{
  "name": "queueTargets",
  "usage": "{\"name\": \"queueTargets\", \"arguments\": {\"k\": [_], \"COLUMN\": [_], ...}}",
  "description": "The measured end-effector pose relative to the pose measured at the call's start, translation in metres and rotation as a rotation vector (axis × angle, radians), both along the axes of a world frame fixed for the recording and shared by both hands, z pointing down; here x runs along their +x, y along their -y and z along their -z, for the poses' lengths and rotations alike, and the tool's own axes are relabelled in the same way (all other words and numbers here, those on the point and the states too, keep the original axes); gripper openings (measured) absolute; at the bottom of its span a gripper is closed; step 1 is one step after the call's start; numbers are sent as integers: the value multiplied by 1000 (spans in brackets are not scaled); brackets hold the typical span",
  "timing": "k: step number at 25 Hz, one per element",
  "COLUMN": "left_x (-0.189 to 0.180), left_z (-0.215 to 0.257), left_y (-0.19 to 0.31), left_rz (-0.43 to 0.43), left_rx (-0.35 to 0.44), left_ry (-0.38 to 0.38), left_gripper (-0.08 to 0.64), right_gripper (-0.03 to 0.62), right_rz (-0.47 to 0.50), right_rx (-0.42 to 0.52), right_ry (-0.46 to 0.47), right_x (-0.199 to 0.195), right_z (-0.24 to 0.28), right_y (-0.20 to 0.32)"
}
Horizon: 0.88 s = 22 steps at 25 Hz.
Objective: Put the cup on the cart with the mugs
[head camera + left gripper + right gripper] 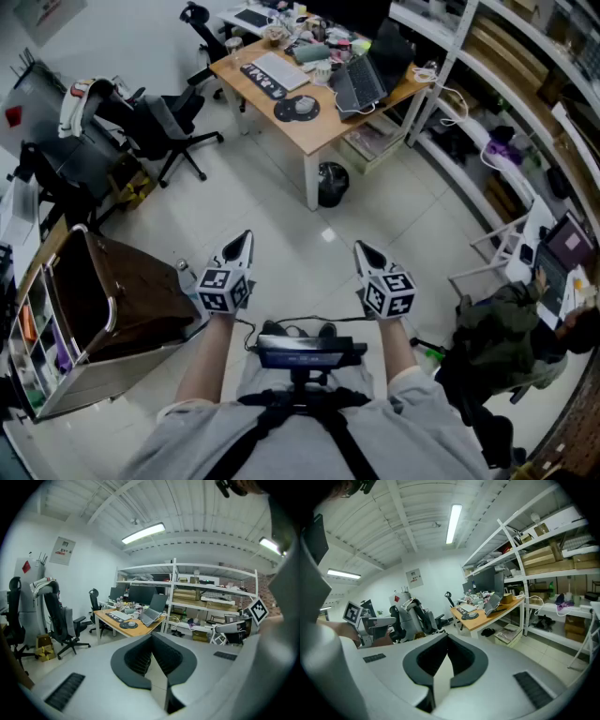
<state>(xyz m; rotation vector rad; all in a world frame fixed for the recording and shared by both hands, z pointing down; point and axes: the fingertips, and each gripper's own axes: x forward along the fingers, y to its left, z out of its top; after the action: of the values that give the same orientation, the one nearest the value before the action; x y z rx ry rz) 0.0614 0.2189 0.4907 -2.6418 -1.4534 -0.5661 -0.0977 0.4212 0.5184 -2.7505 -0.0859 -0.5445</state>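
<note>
Both grippers are held side by side over the tiled floor, far short of the wooden desk. My left gripper is shut with nothing in it; in the left gripper view its jaws meet edge to edge. My right gripper is also shut and empty, its jaws pressed together. A white cup stands on the desk among a keyboard, a laptop and clutter, and shows small in the left gripper view as the cup. A brown box-like cart stands at my left. No mugs show on it.
Black office chairs stand left of the desk and a black waste bin sits at its near corner. White shelving runs along the right wall. A seated person works at the right. Open tiled floor lies between me and the desk.
</note>
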Motion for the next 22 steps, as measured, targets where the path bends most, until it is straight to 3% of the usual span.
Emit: {"name": "queueTargets", "arguments": {"k": [9,22], "left_x": [28,162], "left_z": [15,18], "left_y": [-50,-105], "left_rz": [-43,-177], "left_rx": [2,-20], "left_ry": [-32,-34], "left_gripper": [2,0], "right_gripper": [2,2], "right_rz": [23,-62], "right_rx": [-16,-49], "right_ry": [-16,-16], "right_x": [37,165], "right_z": [6,19], "right_y": [-30,-64]}}
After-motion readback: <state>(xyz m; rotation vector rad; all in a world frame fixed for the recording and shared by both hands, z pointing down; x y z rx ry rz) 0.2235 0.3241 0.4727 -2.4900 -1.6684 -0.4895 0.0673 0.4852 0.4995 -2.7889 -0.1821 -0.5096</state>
